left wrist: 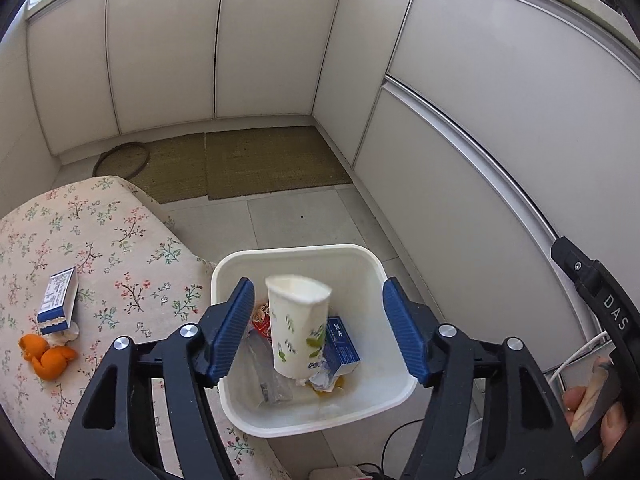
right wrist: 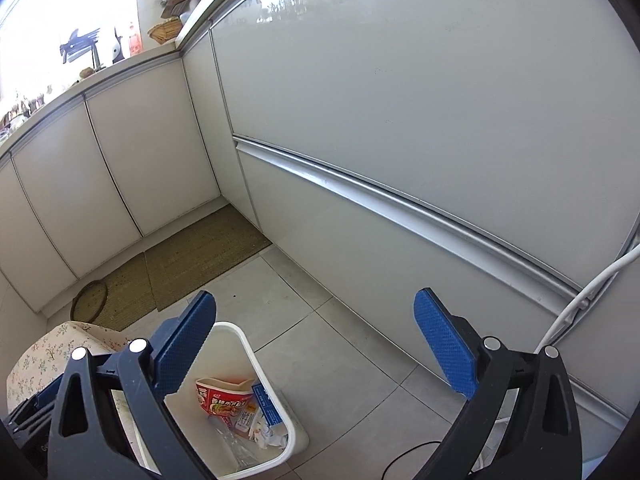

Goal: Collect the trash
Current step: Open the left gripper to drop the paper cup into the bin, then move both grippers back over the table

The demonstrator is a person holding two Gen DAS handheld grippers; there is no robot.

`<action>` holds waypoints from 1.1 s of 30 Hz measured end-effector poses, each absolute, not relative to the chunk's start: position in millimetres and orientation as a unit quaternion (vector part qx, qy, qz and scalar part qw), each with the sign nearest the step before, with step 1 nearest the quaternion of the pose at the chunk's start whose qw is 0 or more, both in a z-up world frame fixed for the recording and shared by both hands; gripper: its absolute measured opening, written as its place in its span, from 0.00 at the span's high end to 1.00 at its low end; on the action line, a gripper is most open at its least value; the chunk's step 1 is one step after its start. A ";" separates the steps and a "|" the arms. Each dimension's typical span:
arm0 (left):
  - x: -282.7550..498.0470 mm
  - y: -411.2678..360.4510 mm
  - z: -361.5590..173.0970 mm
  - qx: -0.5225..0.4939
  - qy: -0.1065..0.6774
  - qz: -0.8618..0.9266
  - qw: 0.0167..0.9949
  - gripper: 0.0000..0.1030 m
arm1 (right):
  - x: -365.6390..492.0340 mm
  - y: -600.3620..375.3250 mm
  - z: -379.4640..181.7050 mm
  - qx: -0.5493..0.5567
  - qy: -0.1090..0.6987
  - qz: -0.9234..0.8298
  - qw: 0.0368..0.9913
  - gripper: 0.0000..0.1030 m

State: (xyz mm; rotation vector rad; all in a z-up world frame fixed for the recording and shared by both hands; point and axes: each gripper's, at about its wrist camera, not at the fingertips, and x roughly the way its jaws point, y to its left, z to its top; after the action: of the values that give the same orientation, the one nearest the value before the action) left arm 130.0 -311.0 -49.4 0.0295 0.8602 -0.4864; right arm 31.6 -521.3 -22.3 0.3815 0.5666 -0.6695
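Grippers first: the left gripper (left wrist: 318,334) hangs right over the white bin (left wrist: 400,390) with its blue pads spread wide, and nothing is pinched between them. The paper cup (left wrist: 298,328) sits in the gap but touches neither pad as far as I can tell, so I'd say it's let go and dropping in, or already resting on the pile. The right gripper (right wrist: 314,346) is off to the side above the tiled floor (right wrist: 340,360), jaws also wide apart and empty.

Tip for this step, imo: keep the left jaws open and lift straight up so a pad doesn't clip the cup's rim and flick it back out. The bin is tucked against the table edge, so there isn't much room to swing left.

Cup's long axis runs roughly up-down in the left view, open mouth toward the camera and slightly tilted, base down among the other trash. Around it are a blue carton (left wrist: 340,346), a red noodle cup (right wrist: 224,400), some clear plastic and crumpled paper.

Outward from there, the floral tablecloth (left wrist: 120,248) to the left has a small blue box (left wrist: 58,300) lying flat, long side pointing away from the camera, with orange peel (left wrist: 46,356) just beside it. Those look like the next pickups. Peel is floppy, so grab it low.
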 end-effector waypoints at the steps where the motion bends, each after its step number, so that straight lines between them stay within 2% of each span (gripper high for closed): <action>1: 128.0 -310.6 -48.7 0.021 0.409 -0.232 0.882 0.32 | 30.9 -520.0 -21.5 0.181 0.272 -0.322 0.889 0.06; 3: 125.5 -308.9 -46.5 0.032 0.401 -0.225 0.888 0.24 | 29.6 -514.1 -19.9 0.173 0.271 -0.319 0.892 0.06; 11: 114.5 -277.4 -32.5 0.051 0.368 -0.167 0.914 0.13 | 33.0 -472.6 -5.8 0.114 0.257 -0.301 0.911 0.06; 26: 100.6 -163.7 -8.8 0.041 0.329 -0.063 0.941 0.07 | 51.5 -366.9 0.2 0.035 0.256 -0.209 0.943 0.06; 33: 101.1 -107.3 -5.0 0.019 0.332 -0.022 0.943 0.07 | 62.7 -308.6 0.3 0.003 0.256 -0.156 0.954 0.06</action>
State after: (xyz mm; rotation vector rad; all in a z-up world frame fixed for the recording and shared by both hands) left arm 101.1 -107.3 -5.0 0.0396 0.6773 -0.0453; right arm 62.7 -308.6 0.3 0.0052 0.5198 -0.3160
